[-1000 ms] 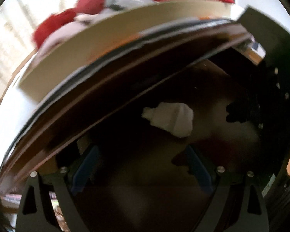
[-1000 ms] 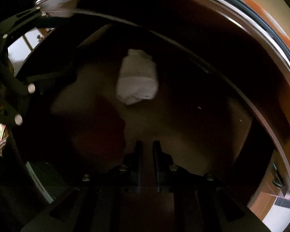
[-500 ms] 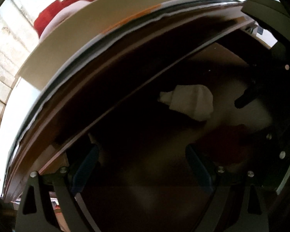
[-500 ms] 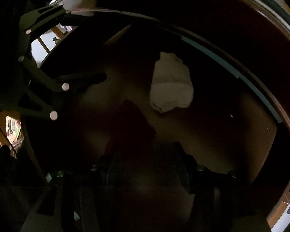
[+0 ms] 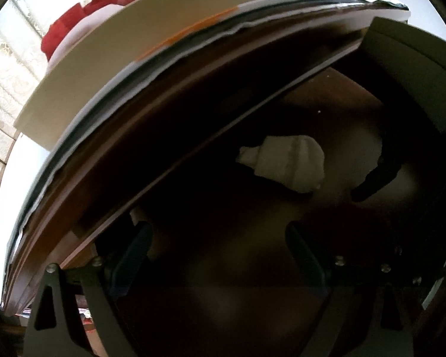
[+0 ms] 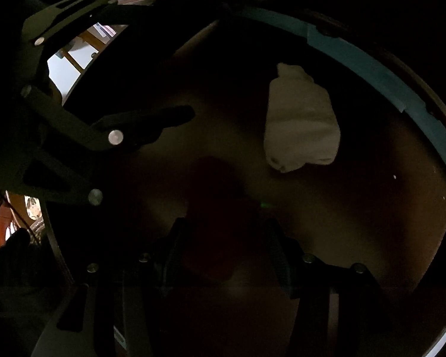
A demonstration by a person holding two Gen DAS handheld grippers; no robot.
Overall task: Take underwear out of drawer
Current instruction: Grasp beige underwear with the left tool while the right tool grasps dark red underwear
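Note:
Both grippers reach into a dark open drawer. A rolled white garment lies on the drawer floor, ahead and right of my open left gripper. It also shows in the right wrist view, ahead and to the right. My right gripper is open, its fingers on either side of a dark red garment lying just in front of it. The left gripper's finger reaches in from the left in the right wrist view. The right gripper's finger shows at the right in the left wrist view.
A cream board and the dark wooden top edge hang over the drawer opening. Red and white clothes lie on top of the board. A teal drawer rail curves along the far right side.
My right gripper has opened from shut and moved forward into the drawer over the dark red garment. My left gripper has moved further in, staying open. The white garment looks nearer.

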